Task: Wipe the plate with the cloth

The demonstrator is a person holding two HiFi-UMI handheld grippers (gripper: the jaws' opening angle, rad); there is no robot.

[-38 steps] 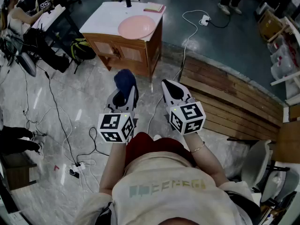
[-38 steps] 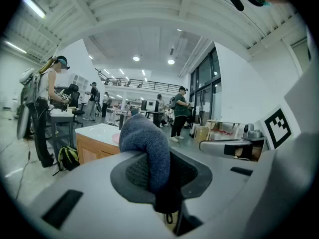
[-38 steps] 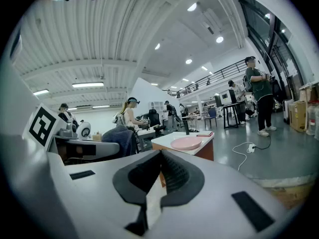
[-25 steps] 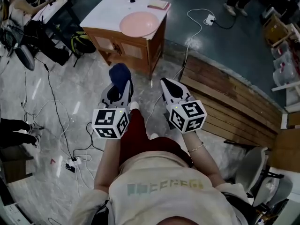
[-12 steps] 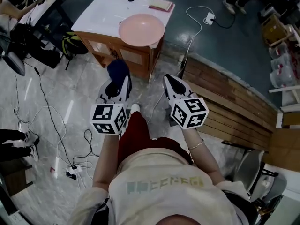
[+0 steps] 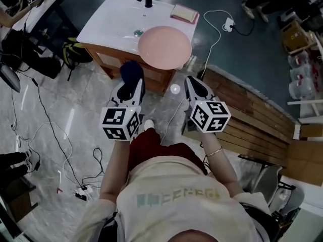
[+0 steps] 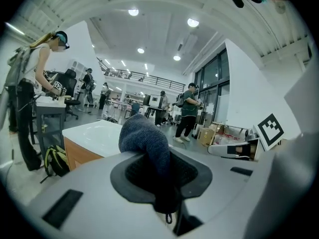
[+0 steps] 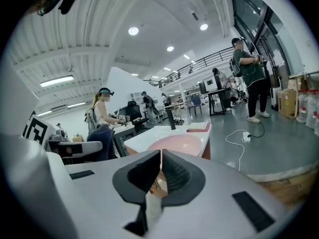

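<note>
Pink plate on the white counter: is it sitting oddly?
Yes. The pink plate appears to jut past the front edge of the white counter, near one corner, so it looks precariously placed.

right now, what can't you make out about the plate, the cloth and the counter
- Plate: unseen in the left gripper view, where the cloth blocks the middle; right gripper view, near rim behind the right gripper.
- Cloth: lower end buried between the left gripper's fingers.
- Flat pink item on the counter: head view, too small to identify.
</note>
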